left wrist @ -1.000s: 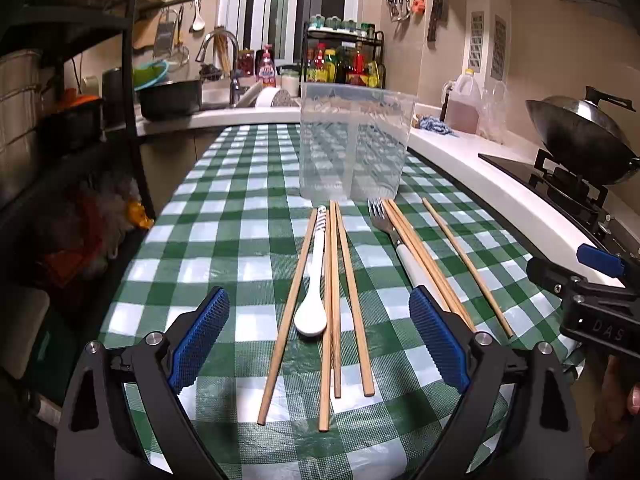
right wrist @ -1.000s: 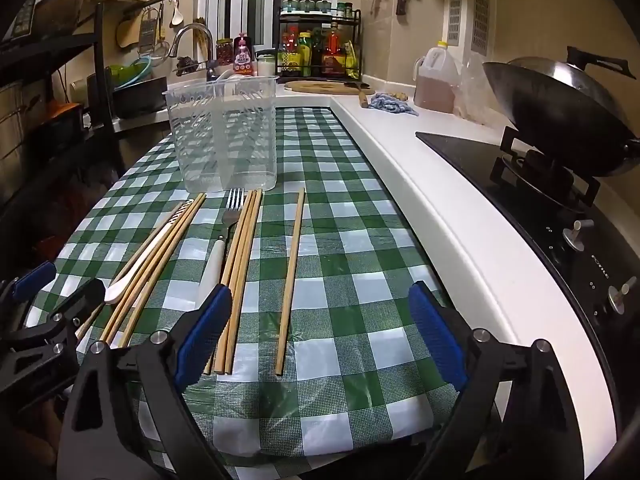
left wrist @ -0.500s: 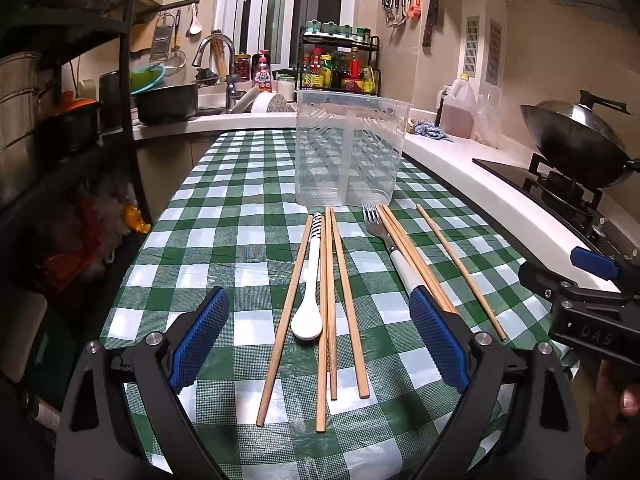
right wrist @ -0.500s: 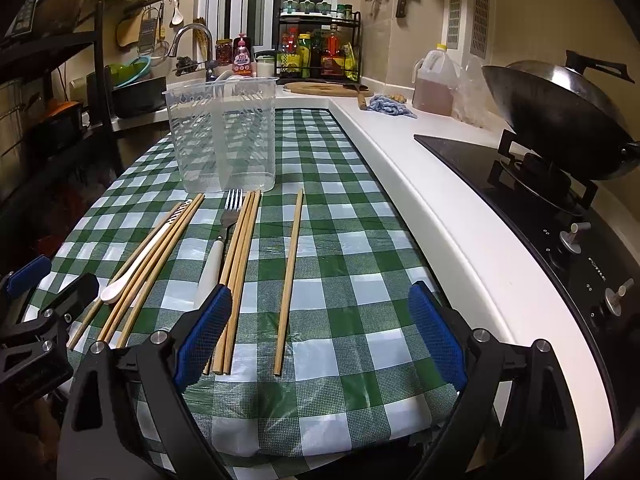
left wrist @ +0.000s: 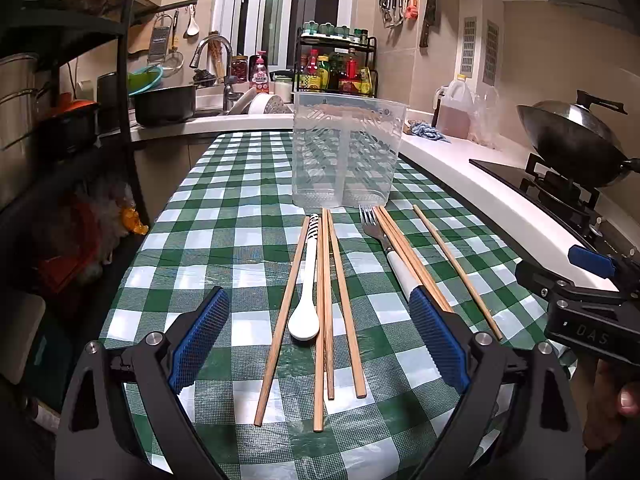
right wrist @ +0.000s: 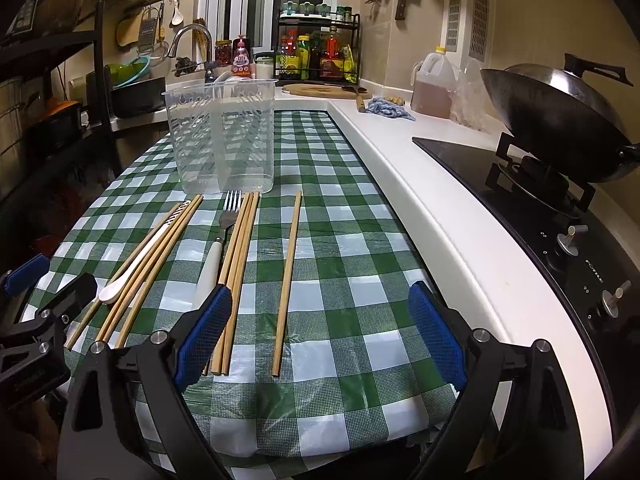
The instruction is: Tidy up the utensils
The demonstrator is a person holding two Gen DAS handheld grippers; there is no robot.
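A clear plastic utensil holder (left wrist: 346, 152) (right wrist: 224, 136) stands upright on the green checked tablecloth (left wrist: 224, 216). In front of it lie a white spoon (left wrist: 307, 288) (right wrist: 136, 256), a fork with a white handle (left wrist: 384, 244) (right wrist: 218, 248) and several wooden chopsticks (left wrist: 328, 292) (right wrist: 240, 264), one lying apart on the right (left wrist: 456, 272) (right wrist: 288, 280). My left gripper (left wrist: 318, 340) is open and empty above the near ends of the spoon and chopsticks. My right gripper (right wrist: 320, 332) is open and empty near the table's front edge, by the lone chopstick.
A white counter (right wrist: 440, 216) runs along the table's right side, with a stove and a wok (right wrist: 560, 120). A sink with dishes (left wrist: 224, 104) and a spice rack (left wrist: 336, 64) stand at the back. A dark shelf unit (left wrist: 60, 120) stands at the left.
Both grippers have drawn back and risen slightly, so the utensils sit a little farther off. Nothing on the table has moved.
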